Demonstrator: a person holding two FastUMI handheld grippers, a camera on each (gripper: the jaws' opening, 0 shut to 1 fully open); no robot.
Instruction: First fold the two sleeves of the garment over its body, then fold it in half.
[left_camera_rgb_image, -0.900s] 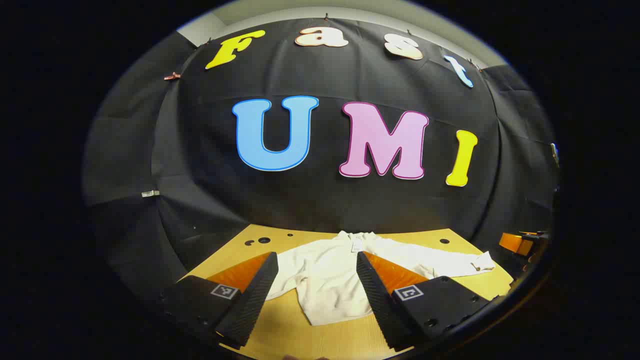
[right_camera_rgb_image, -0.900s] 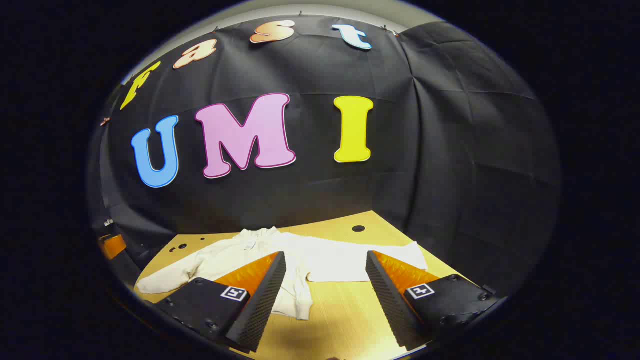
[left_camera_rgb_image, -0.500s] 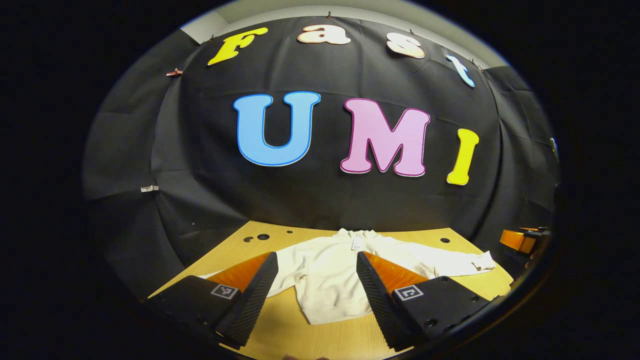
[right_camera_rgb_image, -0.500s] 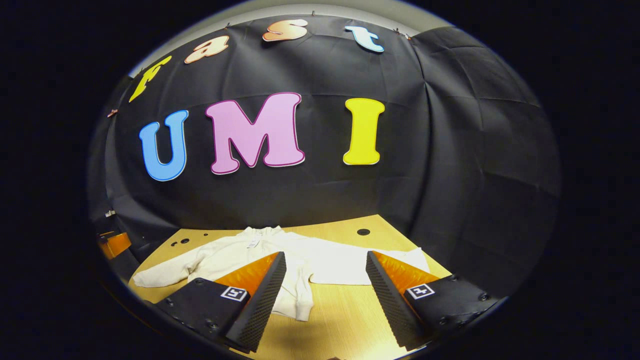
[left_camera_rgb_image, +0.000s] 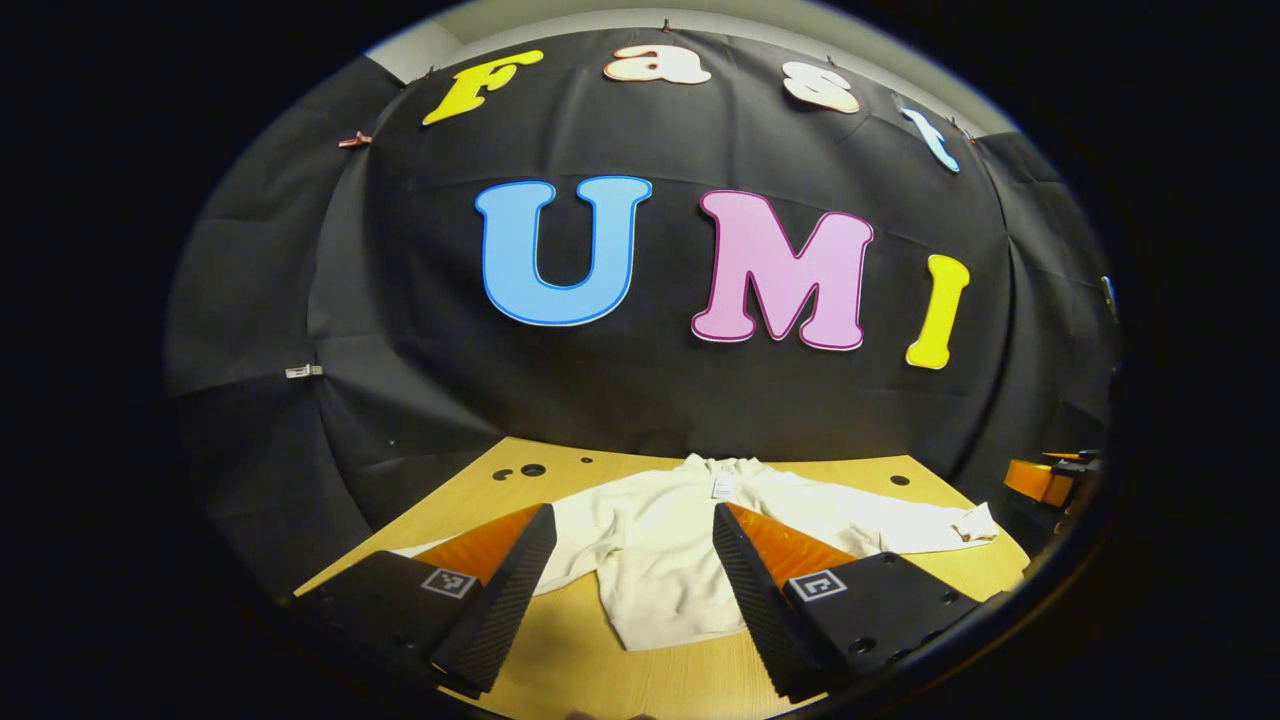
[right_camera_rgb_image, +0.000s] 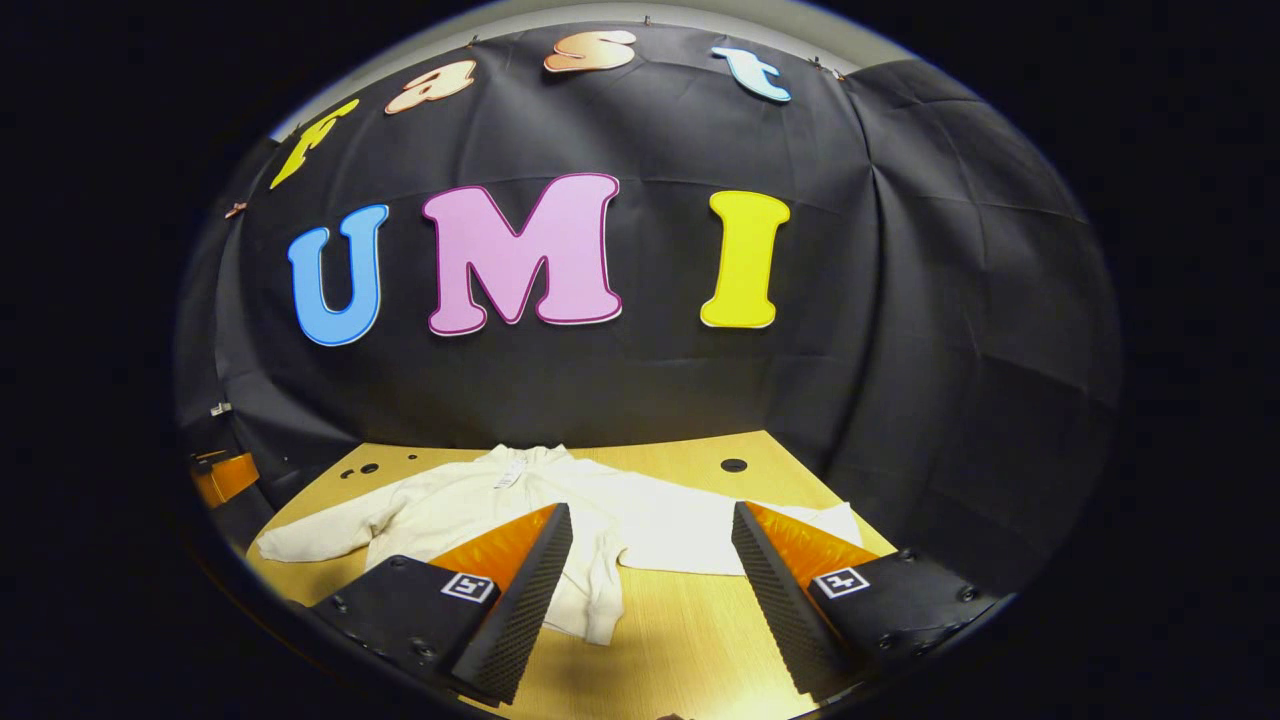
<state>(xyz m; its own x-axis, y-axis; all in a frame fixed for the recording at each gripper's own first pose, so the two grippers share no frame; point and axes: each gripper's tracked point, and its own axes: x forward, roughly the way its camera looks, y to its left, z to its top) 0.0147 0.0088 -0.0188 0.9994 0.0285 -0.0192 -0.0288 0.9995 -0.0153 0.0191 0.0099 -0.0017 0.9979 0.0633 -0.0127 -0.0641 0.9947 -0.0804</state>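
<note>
A white long-sleeved garment (left_camera_rgb_image: 660, 550) lies flat on the wooden table (left_camera_rgb_image: 620, 680), collar toward the back wall, both sleeves spread out to the sides. My left gripper (left_camera_rgb_image: 630, 600) hovers open in front of the garment's body, nothing between its fingers. In the right gripper view the same garment (right_camera_rgb_image: 600, 520) shows with one sleeve (right_camera_rgb_image: 320, 535) stretched left and the other sleeve (right_camera_rgb_image: 700, 535) stretched right. My right gripper (right_camera_rgb_image: 650, 610) is open above the table in front of that right sleeve, holding nothing.
The table has a few round holes (left_camera_rgb_image: 530, 470) near its back edge, and one hole (right_camera_rgb_image: 733, 465) at the back right. Black cloth closes the booth behind and beside the table. The other gripper's body (left_camera_rgb_image: 1045, 480) shows at the far right edge.
Both cameras shifted slightly; the right gripper view has swung a little so the garment sits farther left. The garment has not moved and both grippers stayed open.
</note>
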